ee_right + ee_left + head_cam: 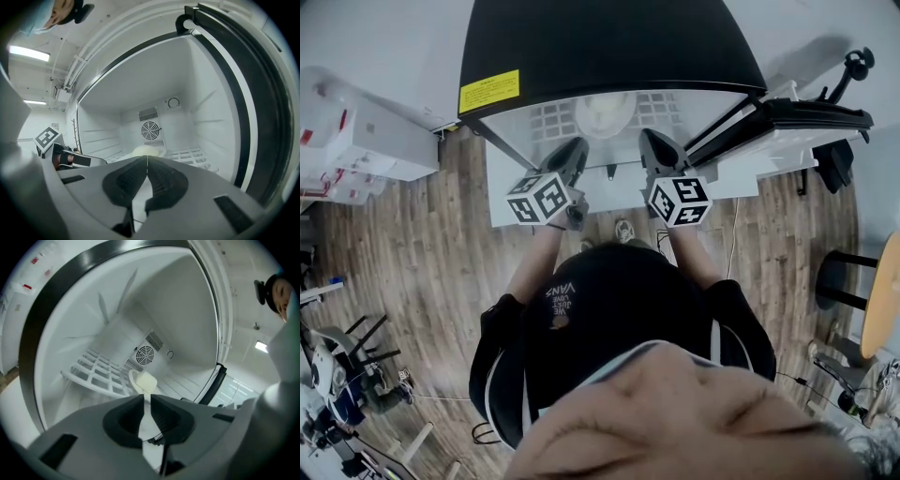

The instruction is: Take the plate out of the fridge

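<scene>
A pale round plate (605, 112) lies on the white wire shelf (548, 120) inside the open fridge (609, 37). It shows ahead of both grippers, small and tilted in the left gripper view (143, 380) and low over the jaws in the right gripper view (147, 151). My left gripper (574, 152) is at the fridge's mouth, shut with nothing between its jaws (146, 398), rolled to one side. My right gripper (656, 148) is beside it, also shut and empty (146, 157). Both stop short of the plate.
The fridge door (787, 122) stands open to the right. A round fan grille (151, 129) sits in the back wall. White bins (356, 141) stand at the left, a black stool (839, 272) and a yellow table edge (886, 300) at the right.
</scene>
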